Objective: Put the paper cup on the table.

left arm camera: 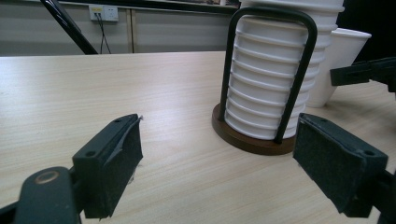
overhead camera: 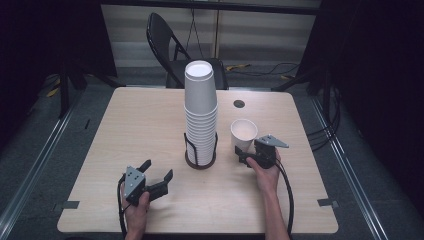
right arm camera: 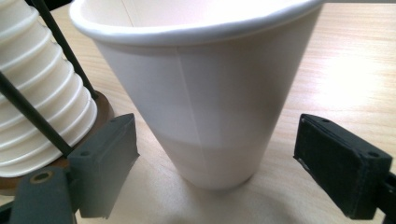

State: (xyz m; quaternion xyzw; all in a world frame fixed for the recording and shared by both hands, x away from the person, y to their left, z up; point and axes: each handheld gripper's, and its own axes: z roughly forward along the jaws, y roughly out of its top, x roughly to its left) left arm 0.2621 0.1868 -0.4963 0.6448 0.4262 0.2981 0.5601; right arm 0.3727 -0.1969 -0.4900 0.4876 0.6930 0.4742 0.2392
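High view puts the pale wood-grain table (overhead camera: 150,120) under everything, with a black folding chair (overhead camera: 165,40) beyond its far edge. At the left, near the front edge, the person's left hand (overhead camera: 136,212) holds the left gripper (overhead camera: 159,171), its jaws spread wide with nothing between them, pointing toward the table's middle. In the left gripper view the same black padded jaws stand apart over bare wood, and ahead of them sits the tall stack of white paper cups (left arm camera: 275,88), nested mouth-down inside a black wire holder on a round dark-brown wooden base (left arm camera: 243,137). From above, that stack (overhead camera: 201,105) stands near the centre of the table. Just right of it a single white paper cup (overhead camera: 243,132) stands upright, mouth up. The right gripper (overhead camera: 244,156), held in the right hand (overhead camera: 265,175), sits just in front of this cup. In the right gripper view the cup (right arm camera: 205,93) stands between the open jaws, with gaps on both sides, neither pad touching it.
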